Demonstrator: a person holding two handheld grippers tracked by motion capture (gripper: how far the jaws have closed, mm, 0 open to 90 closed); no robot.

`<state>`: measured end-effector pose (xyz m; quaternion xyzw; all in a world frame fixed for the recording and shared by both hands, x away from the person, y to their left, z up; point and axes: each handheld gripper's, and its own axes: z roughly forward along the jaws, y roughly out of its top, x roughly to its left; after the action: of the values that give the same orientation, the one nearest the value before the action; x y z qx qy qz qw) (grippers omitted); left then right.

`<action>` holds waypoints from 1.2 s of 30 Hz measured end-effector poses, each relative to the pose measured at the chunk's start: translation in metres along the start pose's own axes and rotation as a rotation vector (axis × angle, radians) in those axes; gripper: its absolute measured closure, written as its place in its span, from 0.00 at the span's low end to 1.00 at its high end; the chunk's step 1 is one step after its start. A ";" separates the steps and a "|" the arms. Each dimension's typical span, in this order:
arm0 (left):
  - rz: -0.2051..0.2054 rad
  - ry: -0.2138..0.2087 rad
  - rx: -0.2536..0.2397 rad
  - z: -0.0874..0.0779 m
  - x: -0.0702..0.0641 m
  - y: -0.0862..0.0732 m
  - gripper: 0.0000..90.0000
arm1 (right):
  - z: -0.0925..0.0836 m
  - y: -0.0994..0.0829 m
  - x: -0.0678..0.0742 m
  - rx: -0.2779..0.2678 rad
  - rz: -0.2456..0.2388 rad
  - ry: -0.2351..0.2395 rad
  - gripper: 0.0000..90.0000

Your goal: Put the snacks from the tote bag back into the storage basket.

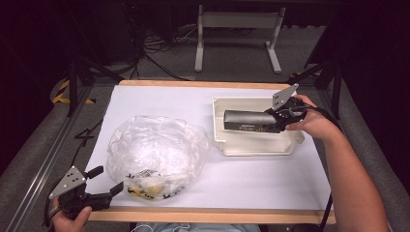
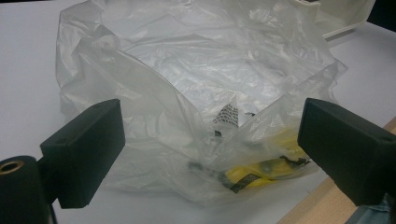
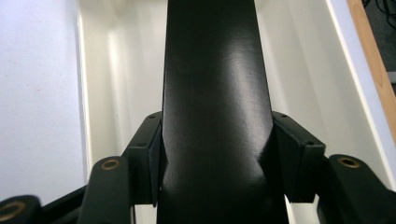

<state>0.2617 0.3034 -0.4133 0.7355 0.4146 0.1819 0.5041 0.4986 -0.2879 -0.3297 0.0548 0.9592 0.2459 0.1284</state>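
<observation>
Right tongs (image 1: 276, 117) clamped on black box (image 1: 249, 121), held over white tray (image 1: 256, 146); left tongs (image 1: 107, 180) gape wide, empty, just beside crumpled plastic bag (image 1: 157, 154) on counter (image 1: 241, 183)

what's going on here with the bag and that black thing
A person works at a table with a gripper in each hand. The right gripper is shut on a long black object, holding it over or in a white tray. The left gripper is open at the near edge of a crumpled clear plastic bag, which has something yellow inside, and has not gripped it.
</observation>
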 end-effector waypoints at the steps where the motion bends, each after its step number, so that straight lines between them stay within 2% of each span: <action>1: 0.003 0.000 0.003 0.000 0.000 0.000 0.09 | 0.001 0.000 0.000 0.002 0.001 0.001 0.48; 9: 0.005 -0.005 0.004 0.001 0.001 0.000 0.09 | 0.013 -0.007 -0.002 0.048 0.013 0.025 0.48; 17: 0.006 -0.008 0.008 0.002 0.001 0.001 0.09 | 0.017 -0.010 -0.004 0.059 0.024 0.040 0.48; 20: 0.007 -0.007 0.009 0.002 0.001 0.001 0.09 | 0.021 -0.013 -0.006 0.079 0.032 0.049 0.47; 26: 0.010 -0.010 0.010 0.003 0.002 0.001 0.09 | 0.024 -0.016 -0.008 0.082 0.042 0.056 0.47; 36: 0.011 -0.017 0.009 0.004 0.001 0.002 0.09 | 0.029 -0.017 -0.012 0.093 0.031 0.078 0.47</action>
<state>0.2663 0.3019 -0.4136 0.7414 0.4071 0.1765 0.5034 0.5173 -0.2915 -0.3594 0.0660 0.9729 0.2048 0.0843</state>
